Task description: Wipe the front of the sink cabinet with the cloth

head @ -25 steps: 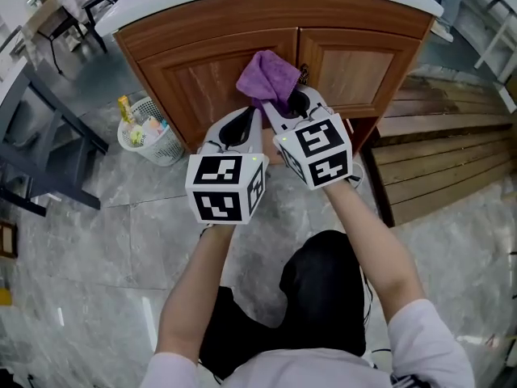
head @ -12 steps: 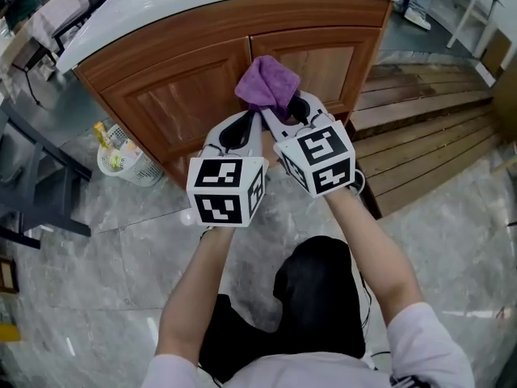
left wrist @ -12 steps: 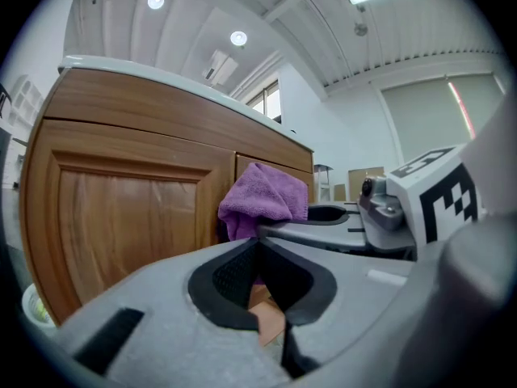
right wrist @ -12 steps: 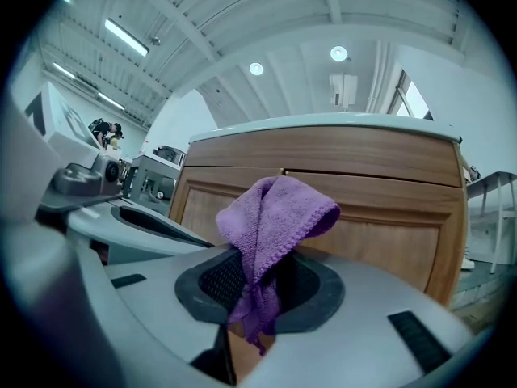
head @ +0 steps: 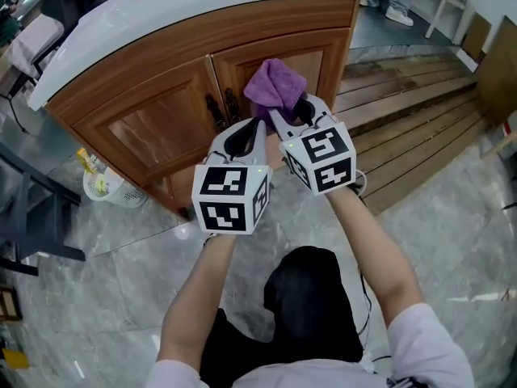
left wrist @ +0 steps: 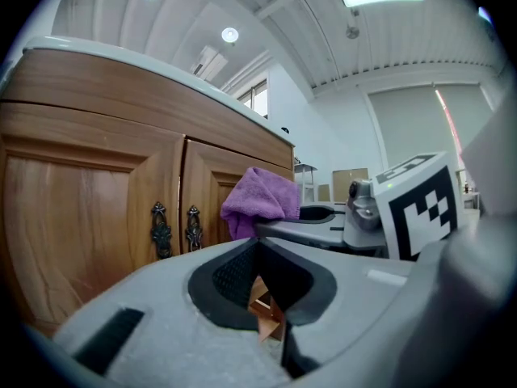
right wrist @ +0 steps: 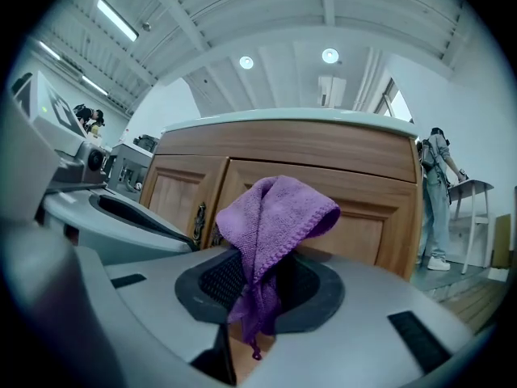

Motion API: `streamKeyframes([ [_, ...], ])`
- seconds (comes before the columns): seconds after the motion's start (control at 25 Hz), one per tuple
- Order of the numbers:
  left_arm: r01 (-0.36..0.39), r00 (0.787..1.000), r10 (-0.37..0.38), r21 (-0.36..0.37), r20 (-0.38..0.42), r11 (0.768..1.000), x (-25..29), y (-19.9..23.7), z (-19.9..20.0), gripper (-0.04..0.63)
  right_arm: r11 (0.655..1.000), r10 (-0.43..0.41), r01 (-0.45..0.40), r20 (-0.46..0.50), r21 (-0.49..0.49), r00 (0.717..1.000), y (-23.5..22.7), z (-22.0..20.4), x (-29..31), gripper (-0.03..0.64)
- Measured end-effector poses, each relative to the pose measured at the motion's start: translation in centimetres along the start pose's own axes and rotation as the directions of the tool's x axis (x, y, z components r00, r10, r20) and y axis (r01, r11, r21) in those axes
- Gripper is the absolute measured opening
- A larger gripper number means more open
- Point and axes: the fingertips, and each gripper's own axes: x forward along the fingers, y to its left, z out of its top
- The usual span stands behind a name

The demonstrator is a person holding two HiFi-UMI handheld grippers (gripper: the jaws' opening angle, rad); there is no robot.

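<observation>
Your right gripper [head: 280, 113] is clamped on the purple cloth [head: 275, 86]: in the right gripper view the jaws pinch a narrow tail of the cloth [right wrist: 269, 215] between them, and the rest stands up as a folded hood above the tips. You hold the cloth in front of the right door [head: 300, 65] of the sink cabinet [head: 153, 132], close to the seam where the two doors meet. Whether the cloth touches the wood cannot be told from any view.

Your left gripper [head: 252, 128] sits just to the left of the right one, a little nearer to you, with its jaws drawn together and nothing between them. Its own view shows the tips meeting [left wrist: 260, 249] and the cloth [left wrist: 260, 202] beyond them to the right.

The two dark door handles [head: 220, 108] lie left of the cloth, beside the door seam. A white countertop [head: 153, 10] caps the cabinet. A white mesh bin [head: 107, 187] stands on the grey tiled floor [head: 452, 217] at the cabinet's left end, and wooden boards [head: 404, 124] lie to its right.
</observation>
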Motion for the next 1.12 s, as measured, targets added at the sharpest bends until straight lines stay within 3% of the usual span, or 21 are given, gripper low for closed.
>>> streamKeyframes([
  [0.52,0.056,0.998,-0.057,-0.02,-0.023,0.998,3.8,-2.1,-1.3,0.003,0.989,-0.146,0.144,-0.056,-0.031,0.988,-7.9,-3.2,-0.7,0.077],
  [1.12,0.075,0.996,-0.076,-0.017,-0.045,0.997,5.6,-2.6,-2.2,0.003,0.958,-0.288,0.286,-0.101,-0.04,0.952,-14.7,-6.5,-3.2,0.077],
])
